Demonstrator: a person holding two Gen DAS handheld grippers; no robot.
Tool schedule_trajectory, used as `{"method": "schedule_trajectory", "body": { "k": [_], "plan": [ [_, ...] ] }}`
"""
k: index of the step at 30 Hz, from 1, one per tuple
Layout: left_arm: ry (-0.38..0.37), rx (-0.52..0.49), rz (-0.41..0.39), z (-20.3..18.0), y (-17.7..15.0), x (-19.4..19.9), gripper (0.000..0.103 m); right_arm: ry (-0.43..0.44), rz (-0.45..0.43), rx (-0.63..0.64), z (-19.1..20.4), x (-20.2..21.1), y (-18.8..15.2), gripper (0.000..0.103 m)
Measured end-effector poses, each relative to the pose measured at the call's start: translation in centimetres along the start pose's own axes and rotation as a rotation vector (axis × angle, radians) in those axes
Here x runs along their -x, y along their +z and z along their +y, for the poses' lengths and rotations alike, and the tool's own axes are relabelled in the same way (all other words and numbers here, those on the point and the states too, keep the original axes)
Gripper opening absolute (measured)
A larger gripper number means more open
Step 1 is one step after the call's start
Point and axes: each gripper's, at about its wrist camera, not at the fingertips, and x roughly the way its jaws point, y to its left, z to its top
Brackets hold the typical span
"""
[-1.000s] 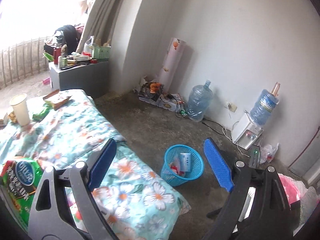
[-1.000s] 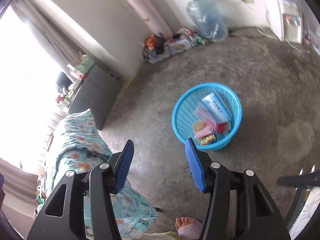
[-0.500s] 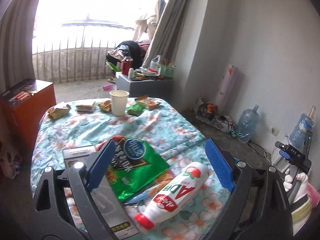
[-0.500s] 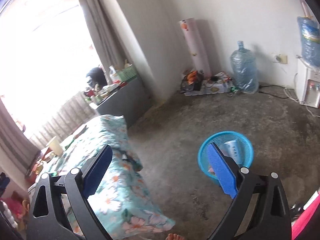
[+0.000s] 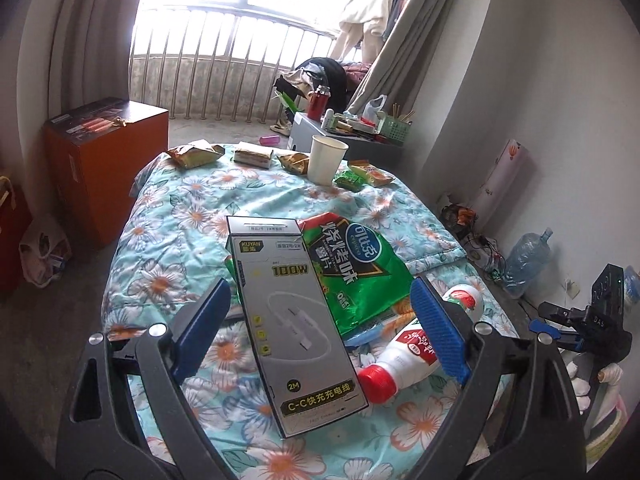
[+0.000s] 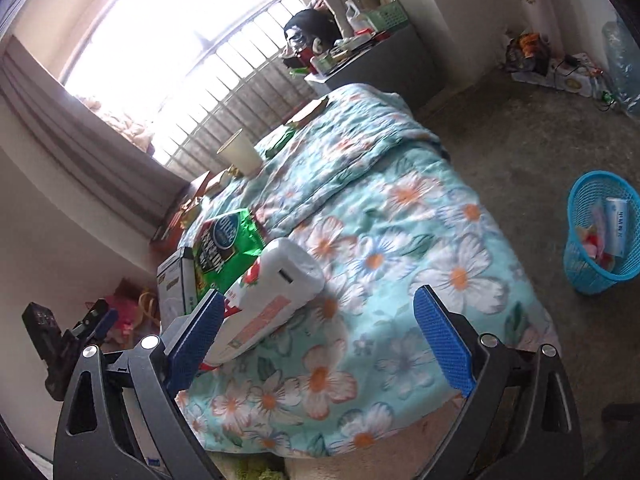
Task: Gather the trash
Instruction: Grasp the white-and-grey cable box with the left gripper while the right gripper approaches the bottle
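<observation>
- Left wrist view: the left gripper (image 5: 320, 328) hangs over the near end of a table draped in a floral quilt (image 5: 192, 216), its blue-padded jaws spread wide and holding nothing.
- Between those jaws lies a grey charging-cable box (image 5: 294, 320), flat on the quilt, its near end overlapping the quilt's edge area.
- A green chip bag (image 5: 356, 264) lies just beside the box on the right, partly tucked under it.
- A white yogurt-drink bottle with a red cap (image 5: 416, 348) lies on its side by the right jaw, cap pointing toward the camera.
- At the far end stand a white paper cup (image 5: 326, 160) and several small snack wrappers (image 5: 194, 154) around it.
- An orange cabinet (image 5: 100, 160) stands left of the table.
- The right gripper (image 5: 580, 320) shows at the right edge.
- Right wrist view: the right gripper (image 6: 318, 332) hovers above the quilt's near corner, jaws spread apart and empty.
- The white bottle (image 6: 276, 300) lies next to its left jaw; the view does not show whether they touch.
- A blue mesh trash basket (image 6: 592, 276) stands on the concrete floor, well apart from the table, with wrappers inside.
</observation>
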Motion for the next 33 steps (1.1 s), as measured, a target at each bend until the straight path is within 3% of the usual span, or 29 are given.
{"method": "schedule_trajectory", "body": {
  "k": [7,14,19,23,27,33],
  "plan": [
    [0.019,0.004,0.044,1.1,-1.1,-1.4,0.088,0.057,0.086,0.029,3.9,-2.6,-0.6,0.093],
    [0.042,0.068,0.07,3.4,-1.8,-1.9,0.088,0.072,0.111,0.195,9.7,-4.2,-0.1,0.093],
    [0.01,0.098,0.102,3.8,-2.1,-2.7,0.088,0.106,0.164,0.186,11.0,-6.0,-0.6,0.093],
    [0.028,0.109,0.129,3.6,-2.0,-4.0,0.088,0.075,0.161,0.217,12.1,-6.2,-0.7,0.093],
    [0.062,0.117,0.135,3.0,-1.7,-5.3,0.088,0.03,0.17,0.175,11.5,-6.5,-0.8,0.093],
    [0.132,0.084,0.157,1.7,-2.0,-7.3,0.09,0.014,0.208,0.004,8.1,-7.5,-1.5,0.093]
  ]
}}
